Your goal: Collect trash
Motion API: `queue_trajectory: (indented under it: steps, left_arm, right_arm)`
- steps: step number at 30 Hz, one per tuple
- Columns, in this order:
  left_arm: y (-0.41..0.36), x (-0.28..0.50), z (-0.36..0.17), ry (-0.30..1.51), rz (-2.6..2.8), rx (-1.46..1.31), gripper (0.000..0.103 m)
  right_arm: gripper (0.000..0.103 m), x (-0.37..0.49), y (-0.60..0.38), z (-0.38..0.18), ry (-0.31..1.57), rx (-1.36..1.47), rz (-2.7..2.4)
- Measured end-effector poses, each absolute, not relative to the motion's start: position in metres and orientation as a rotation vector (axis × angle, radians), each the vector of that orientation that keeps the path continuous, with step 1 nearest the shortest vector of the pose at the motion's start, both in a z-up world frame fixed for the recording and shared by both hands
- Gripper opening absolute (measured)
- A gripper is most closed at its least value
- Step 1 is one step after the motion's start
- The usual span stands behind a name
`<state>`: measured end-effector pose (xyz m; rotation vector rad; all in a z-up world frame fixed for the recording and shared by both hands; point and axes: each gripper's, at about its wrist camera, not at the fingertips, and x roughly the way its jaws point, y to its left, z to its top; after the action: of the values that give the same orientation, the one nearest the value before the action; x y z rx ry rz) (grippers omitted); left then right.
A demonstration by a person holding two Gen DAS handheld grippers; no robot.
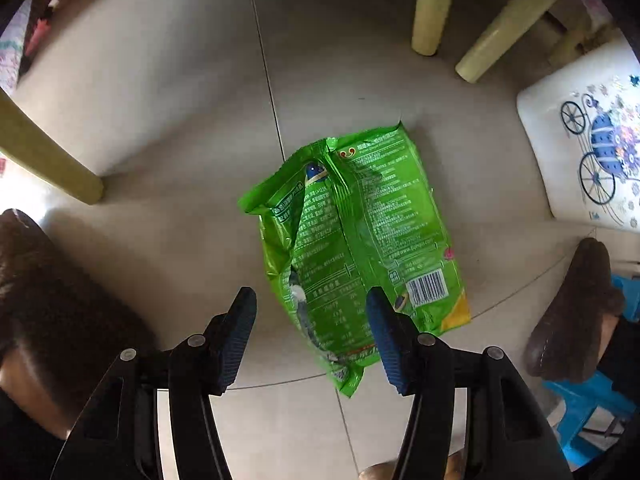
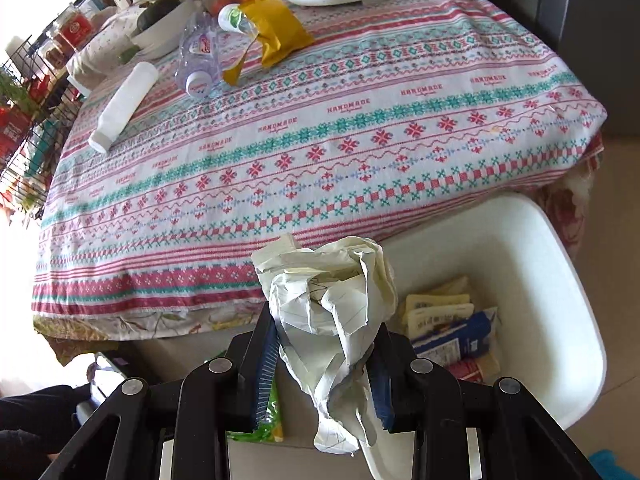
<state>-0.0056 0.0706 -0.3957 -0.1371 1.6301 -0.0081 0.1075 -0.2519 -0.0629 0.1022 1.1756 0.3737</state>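
Observation:
A crumpled green snack bag (image 1: 356, 240) lies flat on the tiled floor in the left wrist view. My left gripper (image 1: 311, 308) points straight down at its near end, open, its blue pads (image 1: 240, 336) spread on either side and clear of it. In the right wrist view my right gripper (image 2: 326, 336) is shut on a crumpled ball of white paper (image 2: 332, 304). It hangs beside the table edge, just left of the white trash bin (image 2: 560, 280), which holds several wrappers (image 2: 448, 328). A slice of the green bag (image 2: 272, 420) shows below the left finger.
Yellow-green table and stool legs (image 1: 432, 4) stand around the bag, and brown slippers (image 1: 576, 312) flank it. The bin's decorated side (image 1: 580, 152) is at right. On the patterned tablecloth (image 2: 320, 152) lie a white bottle (image 2: 124, 104), a clear bottle (image 2: 198, 56), a yellow wrapper (image 2: 272, 32).

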Motion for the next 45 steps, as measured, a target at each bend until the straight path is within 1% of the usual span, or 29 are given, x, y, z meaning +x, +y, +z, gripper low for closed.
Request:
queue_trajectory:
  steps: [5, 6, 7, 8, 9, 10, 11, 14, 15, 16, 21, 29, 37, 45]
  left_arm:
    - [0.079, -0.009, -0.436, 1.710, 0.065, -0.174, 0.059]
    - [0.080, -0.010, -0.440, 1.718, 0.068, -0.182, 0.056]
    - [0.081, -0.009, -0.443, 1.724, 0.069, -0.188, 0.050]
    - [0.081, -0.007, -0.442, 1.708, 0.075, -0.182, 0.048]
    - [0.081, -0.004, -0.439, 1.691, 0.066, -0.185, 0.044]
    - [0.080, -0.001, -0.437, 1.682, 0.053, -0.186, 0.031]
    - [0.078, 0.002, -0.436, 1.683, 0.038, -0.185, 0.022]
    - [0.072, 0.002, -0.434, 1.704, 0.005, -0.174, 0.015]
    - [0.069, 0.001, -0.432, 1.710, -0.007, -0.164, 0.008]
    - [0.065, 0.001, -0.429, 1.713, -0.022, -0.153, 0.005]
    - [0.041, 0.006, -0.391, 1.643, -0.104, -0.106, 0.004]
    - [-0.003, 0.012, -0.294, 1.451, -0.234, 0.015, 0.004]
    - [-0.051, -0.012, -0.209, 1.269, -0.304, 0.188, 0.004]
    - [-0.052, 0.000, -0.144, 1.129, -0.310, 0.214, 0.004]
  right_arm:
    - [0.036, 0.107, -0.260, -0.072, 1.193, 0.087, 0.356]
    - [0.036, 0.107, -0.262, -0.075, 1.201, 0.085, 0.349]
    - [0.036, 0.108, -0.264, -0.078, 1.209, 0.082, 0.344]
    - [0.036, 0.108, -0.266, -0.082, 1.219, 0.081, 0.340]
    - [0.036, 0.109, -0.267, -0.085, 1.229, 0.081, 0.337]
    - [0.036, 0.110, -0.268, -0.087, 1.237, 0.081, 0.336]
    - [0.036, 0.110, -0.268, -0.089, 1.242, 0.081, 0.335]
    - [0.036, 0.111, -0.268, -0.090, 1.244, 0.075, 0.334]
    - [0.036, 0.111, -0.268, -0.090, 1.243, 0.074, 0.334]
    - [0.036, 0.111, -0.268, -0.090, 1.242, 0.074, 0.334]
    - [0.036, 0.110, -0.270, -0.087, 1.233, 0.077, 0.320]
    - [0.036, 0.107, -0.290, -0.077, 1.195, 0.113, 0.279]
    - [0.036, 0.099, -0.315, -0.062, 1.143, 0.150, 0.220]
    - [0.036, 0.086, -0.335, -0.044, 1.081, 0.185, 0.194]
